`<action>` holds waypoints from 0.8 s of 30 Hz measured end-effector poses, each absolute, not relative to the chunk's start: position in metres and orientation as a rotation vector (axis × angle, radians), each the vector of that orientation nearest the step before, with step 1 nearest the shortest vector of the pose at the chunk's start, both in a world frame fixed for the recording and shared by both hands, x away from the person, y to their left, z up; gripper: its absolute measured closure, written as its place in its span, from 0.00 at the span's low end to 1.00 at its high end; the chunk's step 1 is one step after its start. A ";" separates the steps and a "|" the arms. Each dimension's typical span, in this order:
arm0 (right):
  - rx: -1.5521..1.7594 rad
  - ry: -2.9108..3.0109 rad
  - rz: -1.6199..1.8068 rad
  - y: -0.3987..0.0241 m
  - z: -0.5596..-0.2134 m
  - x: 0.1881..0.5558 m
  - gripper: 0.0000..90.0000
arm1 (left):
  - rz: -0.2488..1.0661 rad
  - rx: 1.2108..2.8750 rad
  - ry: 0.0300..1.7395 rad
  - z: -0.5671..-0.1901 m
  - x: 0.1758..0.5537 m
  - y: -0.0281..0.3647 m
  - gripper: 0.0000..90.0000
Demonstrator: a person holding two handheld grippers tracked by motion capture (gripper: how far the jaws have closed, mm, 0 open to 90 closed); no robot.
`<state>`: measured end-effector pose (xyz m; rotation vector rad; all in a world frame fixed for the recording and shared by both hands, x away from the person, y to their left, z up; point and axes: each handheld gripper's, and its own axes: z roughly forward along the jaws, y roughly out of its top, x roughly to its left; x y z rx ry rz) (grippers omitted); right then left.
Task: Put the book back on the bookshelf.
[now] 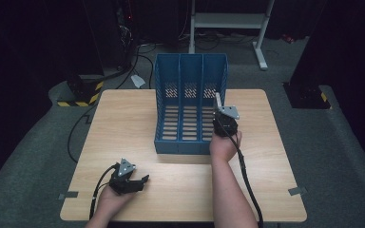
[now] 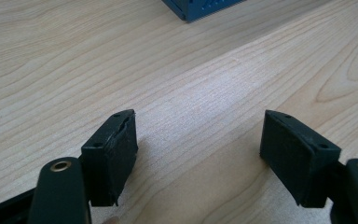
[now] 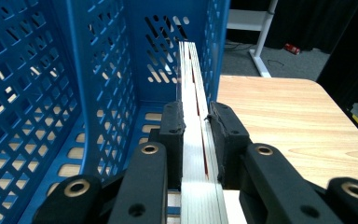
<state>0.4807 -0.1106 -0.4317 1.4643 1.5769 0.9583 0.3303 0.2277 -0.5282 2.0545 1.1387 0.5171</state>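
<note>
The thin book (image 3: 193,107) is standing on its edge, and the right gripper (image 3: 196,128) is squeezing it tight between both black pads. It looks like a thin book or a flat stack of pages, pale on the edge with a bit of red showing (I cannot tell which it really is). It is sitting at the right-hand slot of the blue file rack (image 1: 190,71), very close to the rack's right wall, with its far end reaching in toward the back.

From above, the right gripper (image 1: 224,124) is sitting at the open front of that slot, with the hand behind it.

I am thinking the person is in the middle of sliding the book into the rack. The next move needs a straight push forward, keeping the book upright so it is not bumping the holey blue wall, and then letting go.

The rack has three slots. The two slots to the left are looking empty, with just bare slats on the floor.

The left gripper (image 2: 198,154) is resting down low over the wooden table (image 1: 123,123), near the person. Its jaws are standing wide apart and nothing is between them.
</note>
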 end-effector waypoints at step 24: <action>1.497 1.568 0.961 -0.110 -0.439 0.477 0.83 | 0.515 2.063 1.132 -0.528 0.330 0.228 0.31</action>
